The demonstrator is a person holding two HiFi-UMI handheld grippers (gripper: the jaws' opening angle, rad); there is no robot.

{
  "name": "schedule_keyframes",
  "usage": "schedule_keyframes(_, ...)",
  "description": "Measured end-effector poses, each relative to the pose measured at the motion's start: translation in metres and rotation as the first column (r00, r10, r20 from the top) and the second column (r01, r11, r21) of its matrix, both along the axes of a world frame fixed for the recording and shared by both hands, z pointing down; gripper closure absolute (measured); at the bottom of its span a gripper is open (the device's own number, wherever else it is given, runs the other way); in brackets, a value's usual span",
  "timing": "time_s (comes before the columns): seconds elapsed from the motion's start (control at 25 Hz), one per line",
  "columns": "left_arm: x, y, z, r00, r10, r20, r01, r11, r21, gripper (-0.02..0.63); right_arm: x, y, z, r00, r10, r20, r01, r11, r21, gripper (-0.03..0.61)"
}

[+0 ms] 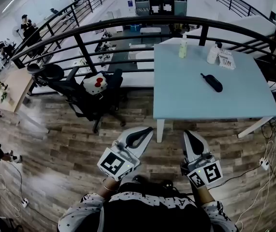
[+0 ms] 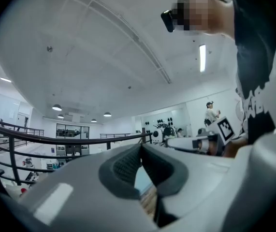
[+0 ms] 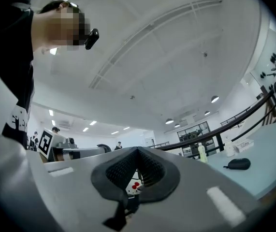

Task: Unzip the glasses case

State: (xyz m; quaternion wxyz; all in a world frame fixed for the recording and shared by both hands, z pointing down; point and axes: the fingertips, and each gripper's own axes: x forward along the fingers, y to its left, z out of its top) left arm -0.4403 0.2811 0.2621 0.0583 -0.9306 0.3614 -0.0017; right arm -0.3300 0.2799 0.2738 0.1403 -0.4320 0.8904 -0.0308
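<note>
Oblong black glasses case (image 1: 211, 82), smooth table (image 1: 244, 100)

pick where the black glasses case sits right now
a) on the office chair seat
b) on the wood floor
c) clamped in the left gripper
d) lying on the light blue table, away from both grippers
d: the glasses case lies on the light blue table, while the left gripper and the right gripper are shut and empty near the person, short of the table edge.
</note>
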Motion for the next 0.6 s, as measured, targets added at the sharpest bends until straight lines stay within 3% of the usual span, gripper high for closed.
schedule_keyframes(0.6,0.086,0.003,0.009,1.000,0.015,0.011,-0.015,1.000,-0.001,0.614,0.092,0.010,0.017,0.999,0.034,0.034,-0.033,0.999,-0.011,0.581)
